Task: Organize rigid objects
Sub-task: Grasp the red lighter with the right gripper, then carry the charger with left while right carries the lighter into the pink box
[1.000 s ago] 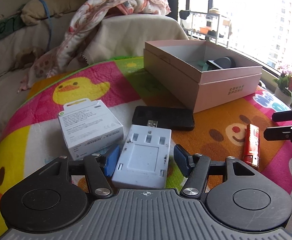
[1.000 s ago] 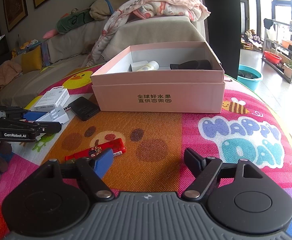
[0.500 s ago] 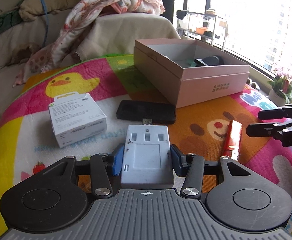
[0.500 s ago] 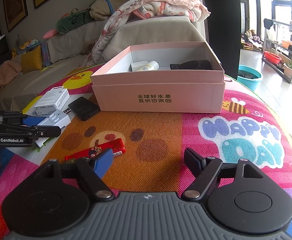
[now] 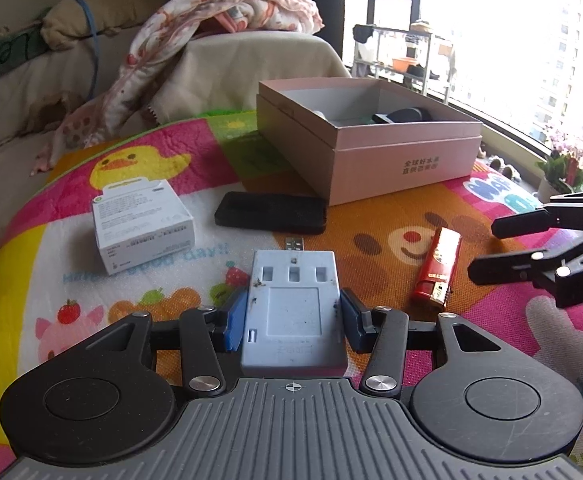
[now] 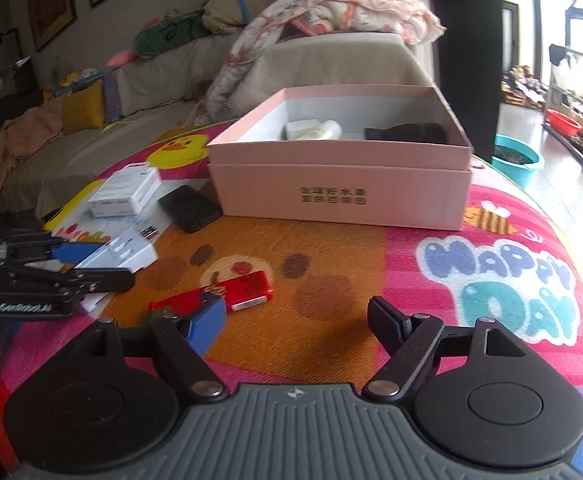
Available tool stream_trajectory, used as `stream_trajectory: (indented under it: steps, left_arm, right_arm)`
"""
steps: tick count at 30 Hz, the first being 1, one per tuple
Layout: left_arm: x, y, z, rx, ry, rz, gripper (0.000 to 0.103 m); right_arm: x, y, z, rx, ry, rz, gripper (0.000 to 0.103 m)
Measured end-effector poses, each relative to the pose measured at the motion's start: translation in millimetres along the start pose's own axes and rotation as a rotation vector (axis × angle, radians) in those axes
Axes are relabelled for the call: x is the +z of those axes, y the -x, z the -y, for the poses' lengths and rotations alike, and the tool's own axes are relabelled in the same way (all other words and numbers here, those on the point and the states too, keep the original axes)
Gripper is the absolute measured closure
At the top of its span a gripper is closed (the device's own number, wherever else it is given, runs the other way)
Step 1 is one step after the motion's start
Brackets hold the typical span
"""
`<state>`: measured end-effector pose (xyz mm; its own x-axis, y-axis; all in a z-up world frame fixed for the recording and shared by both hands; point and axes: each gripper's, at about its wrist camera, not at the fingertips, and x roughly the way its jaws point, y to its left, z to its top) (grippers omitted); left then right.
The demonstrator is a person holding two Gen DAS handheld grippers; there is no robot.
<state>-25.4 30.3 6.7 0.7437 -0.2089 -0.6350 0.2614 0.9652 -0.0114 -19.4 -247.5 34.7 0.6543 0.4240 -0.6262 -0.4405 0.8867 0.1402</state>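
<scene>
The play mat [image 5: 371, 236] carries everything, and the pink box [image 5: 403, 160] sits toward its far edge, open-topped, already holding a pale bottle [image 6: 319, 131] and a dark object [image 6: 407, 133]. Judged from the task, that box is the destination.

Nearer the mat's left edge lies the white carton [image 5: 143, 220], with the black case [image 5: 271, 212] flat between it and the box's near corner. The red lighter [image 5: 437, 270] lies apart on the orange bear patch.

The left gripper [image 5: 293, 320] has its 2 blue pads pressed against the long sides of the grey USB adapter [image 5: 295, 304], pinching it flat with the plug pointing away toward the black case. Whether the adapter has cleared the mat cannot be told.

To do this step well, I would keep the squeeze steady and level, raise the adapter straight up before travelling, pass over the black case and the box's near wall, and release only above bare floor inside, clear of the bottle.

The right gripper [image 6: 297, 320] hangs spread and empty, just beside the lighter, probably its next pick.
</scene>
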Motion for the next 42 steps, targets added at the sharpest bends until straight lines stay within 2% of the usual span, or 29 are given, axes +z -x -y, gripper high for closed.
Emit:
stream_trajectory:
  steps: [3, 8, 12, 17, 22, 25, 29, 31, 36, 39, 42]
  left_arm:
    - [-0.2, -0.1, 0.1, 0.0, 0.001, 0.001, 0.05]
    - [-0.3, 0.0, -0.1, 0.0, 0.0, 0.001, 0.05]
    - [-0.4, 0.1, 0.4, 0.002, 0.0, 0.002, 0.05]
    - [-0.2, 0.2, -0.2, 0.002, 0.0, 0.003, 0.05]
    - [-0.3, 0.3, -0.2, 0.003, 0.0, 0.003, 0.05]
    - [0.0, 1.2, -1.0, 0.005, 0.009, 0.007, 0.05]
    - [-1.5, 6.9, 0.0, 0.036, 0.016, 0.027, 0.05]
    - [-2.5, 12.3, 2.6, 0.025, 0.004, 0.045, 0.05]
    - [-4.9, 17.6, 20.8, -0.037, -0.05, 0.018, 0.05]
    - [19.2, 27.7, 25.0, -0.122, -0.046, 0.067, 0.05]
    - [69.3, 46.7, 34.9, -0.115, -0.114, 0.224, 0.05]
  right_arm:
    - [-2.3, -0.4, -19.7, 0.068, 0.093, -0.013, 0.024]
    - [0.7, -12.9, -44.5, 0.041, 0.203, -0.047, 0.023]
    - [5.5, -20.5, -47.3, 0.044, 0.211, -0.057, 0.017]
    - [8.8, -26.2, -49.3, 0.04, 0.197, -0.061, 0.015]
    - [8.9, -27.6, -51.7, 0.022, 0.18, -0.053, 0.015]
    - [8.8, -26.5, -50.9, 0.013, 0.175, -0.046, 0.021]
    - [8.7, -23.3, -50.0, 0.001, 0.169, -0.051, 0.022]
    - [7.3, -19.1, -49.4, 0.001, 0.179, -0.062, 0.022]
    - [0.5, 2.9, -39.9, -0.006, 0.225, -0.092, 0.022]
    - [11.1, 24.1, -24.7, -0.041, 0.21, -0.047, 0.022]
    - [57.8, 57.9, -3.5, -0.08, 0.157, 0.104, 0.022]
